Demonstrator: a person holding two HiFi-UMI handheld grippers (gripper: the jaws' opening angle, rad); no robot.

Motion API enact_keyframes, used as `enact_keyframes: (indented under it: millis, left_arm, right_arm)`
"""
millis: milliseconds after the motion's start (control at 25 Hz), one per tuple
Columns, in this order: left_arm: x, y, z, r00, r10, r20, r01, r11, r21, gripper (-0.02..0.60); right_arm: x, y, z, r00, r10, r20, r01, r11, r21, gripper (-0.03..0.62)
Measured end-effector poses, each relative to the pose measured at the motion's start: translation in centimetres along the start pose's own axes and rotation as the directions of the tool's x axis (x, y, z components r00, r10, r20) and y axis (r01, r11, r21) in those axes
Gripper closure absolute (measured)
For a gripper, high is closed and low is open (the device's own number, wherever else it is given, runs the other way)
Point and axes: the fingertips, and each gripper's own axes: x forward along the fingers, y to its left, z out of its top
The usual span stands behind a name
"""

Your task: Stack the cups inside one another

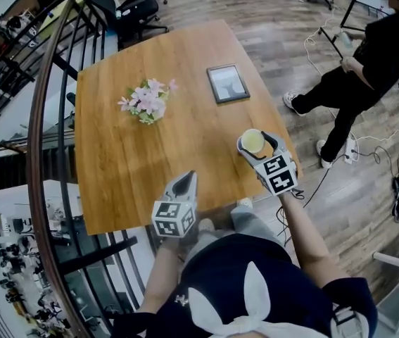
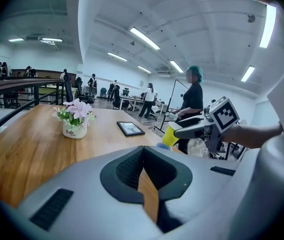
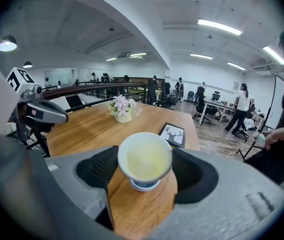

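Note:
My right gripper (image 1: 254,146) is shut on a yellow cup (image 1: 252,140) and holds it upright over the wooden table's (image 1: 129,167) near right corner. In the right gripper view the yellow cup (image 3: 145,159) fills the space between the jaws, and a blue cup (image 3: 144,185) stands on the wood right beneath it. I cannot tell whether the two cups touch. The left gripper view shows the yellow cup (image 2: 171,133) just above the blue cup's rim (image 2: 163,145). My left gripper (image 1: 187,178) hovers at the table's front edge, shut and holding nothing (image 2: 143,156).
A small pot of pink flowers (image 1: 147,103) stands mid-table and a framed deer picture (image 1: 227,83) lies beyond the cups. A dark curved railing (image 1: 51,118) runs along the table's left side. A person in black (image 1: 368,69) stands to the right, with cables (image 1: 368,143) on the floor.

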Motion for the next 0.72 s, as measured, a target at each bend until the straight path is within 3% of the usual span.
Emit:
enact_keyframes:
  millis: [720]
  left_arm:
    - [-0.5,0.6,-0.8,0.999,0.032,-0.017,-0.033,0.999,-0.012,0.565]
  right_arm:
    - [3.6,0.3,-3.4,0.992,0.069,-0.106,-0.067,0.998,0.015,0.255]
